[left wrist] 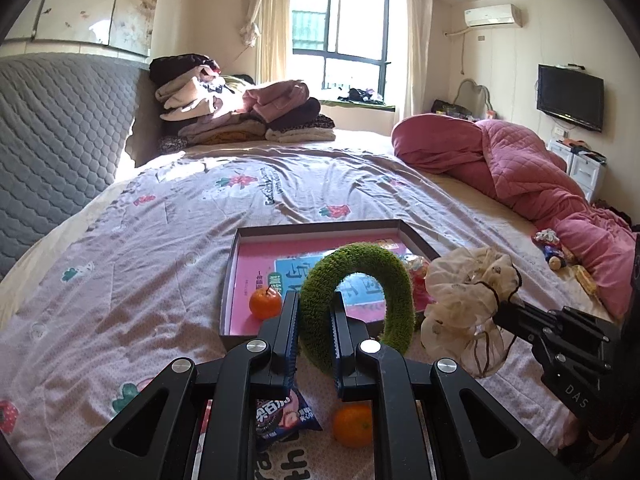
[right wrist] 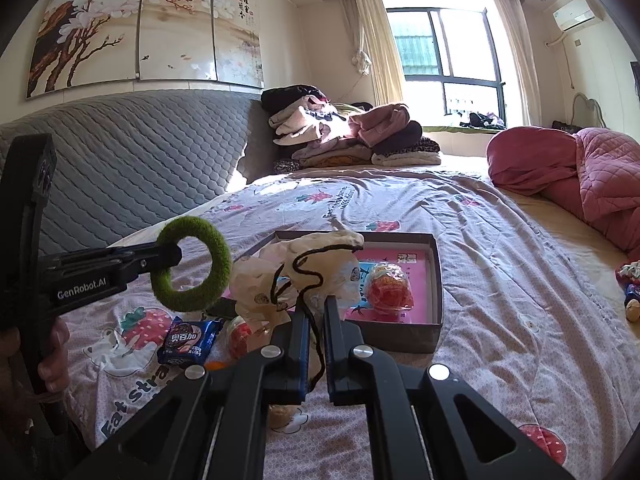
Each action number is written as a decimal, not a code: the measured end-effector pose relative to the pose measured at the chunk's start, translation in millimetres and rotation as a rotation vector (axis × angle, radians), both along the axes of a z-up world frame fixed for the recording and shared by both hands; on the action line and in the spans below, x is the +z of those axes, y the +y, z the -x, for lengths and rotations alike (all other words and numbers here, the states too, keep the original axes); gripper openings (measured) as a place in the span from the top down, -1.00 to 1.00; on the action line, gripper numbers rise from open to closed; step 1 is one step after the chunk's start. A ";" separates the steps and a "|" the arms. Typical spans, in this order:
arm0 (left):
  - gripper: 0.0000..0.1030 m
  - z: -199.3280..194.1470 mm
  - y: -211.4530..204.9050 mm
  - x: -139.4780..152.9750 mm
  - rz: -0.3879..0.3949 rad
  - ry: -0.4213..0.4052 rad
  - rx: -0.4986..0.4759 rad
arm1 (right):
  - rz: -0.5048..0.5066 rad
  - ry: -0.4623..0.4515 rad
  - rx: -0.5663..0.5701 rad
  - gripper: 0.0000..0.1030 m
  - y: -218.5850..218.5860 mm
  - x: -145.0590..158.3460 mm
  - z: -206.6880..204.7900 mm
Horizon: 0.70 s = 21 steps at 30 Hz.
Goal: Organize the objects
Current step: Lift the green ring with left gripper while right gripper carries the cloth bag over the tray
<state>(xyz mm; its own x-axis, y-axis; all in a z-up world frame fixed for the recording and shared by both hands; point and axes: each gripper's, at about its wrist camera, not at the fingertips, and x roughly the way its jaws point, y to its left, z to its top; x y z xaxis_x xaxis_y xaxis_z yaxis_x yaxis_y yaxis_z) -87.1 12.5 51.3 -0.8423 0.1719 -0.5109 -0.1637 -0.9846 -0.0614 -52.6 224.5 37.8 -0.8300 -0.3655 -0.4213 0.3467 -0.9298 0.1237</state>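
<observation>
In the left wrist view my left gripper (left wrist: 315, 307) is shut on a green fuzzy ring (left wrist: 360, 254), which stands upright above the bedspread just in front of a shallow grey box (left wrist: 236, 264). The box holds a pink book, an orange (left wrist: 265, 303) and a red wrapped sweet (right wrist: 390, 288). My right gripper (right wrist: 316, 306) is shut on a cream sheer pouch (right wrist: 320, 256) with a black drawstring, held up at the box's near edge. In the right wrist view the left gripper (right wrist: 176, 254) and the ring (right wrist: 220, 268) hang at the left. In the left wrist view the right gripper (left wrist: 505, 309) and the pouch (left wrist: 464, 280) are at the right.
On the strawberry-print bedspread near me lie a blue snack packet (right wrist: 188, 342), a second orange (left wrist: 353, 424) and another red wrapped sweet (right wrist: 240, 336). Small items (left wrist: 556, 248) sit beside a pink quilt (left wrist: 520, 168). Folded clothes (left wrist: 240, 112) are stacked at the back, by the grey headboard (left wrist: 60, 132).
</observation>
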 end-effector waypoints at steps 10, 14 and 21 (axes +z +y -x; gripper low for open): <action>0.73 18.3 -6.0 7.2 -0.010 0.008 -0.005 | -0.003 0.029 -0.015 0.87 -1.1 8.9 3.2; 0.73 23.5 -5.2 9.7 -0.014 0.010 -0.009 | 0.000 0.052 -0.021 0.87 -1.2 18.3 5.7; 0.73 32.7 -4.8 13.8 -0.008 0.020 -0.004 | -0.001 0.086 -0.013 0.87 -4.1 31.2 12.6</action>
<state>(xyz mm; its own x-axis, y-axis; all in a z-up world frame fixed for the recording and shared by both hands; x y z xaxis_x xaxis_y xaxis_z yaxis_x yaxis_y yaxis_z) -119.8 7.7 65.0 -0.8518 0.1791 -0.4923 -0.1687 -0.9835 -0.0658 -65.2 220.4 69.0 -0.8682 -0.3537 -0.3481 0.3435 -0.9345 0.0930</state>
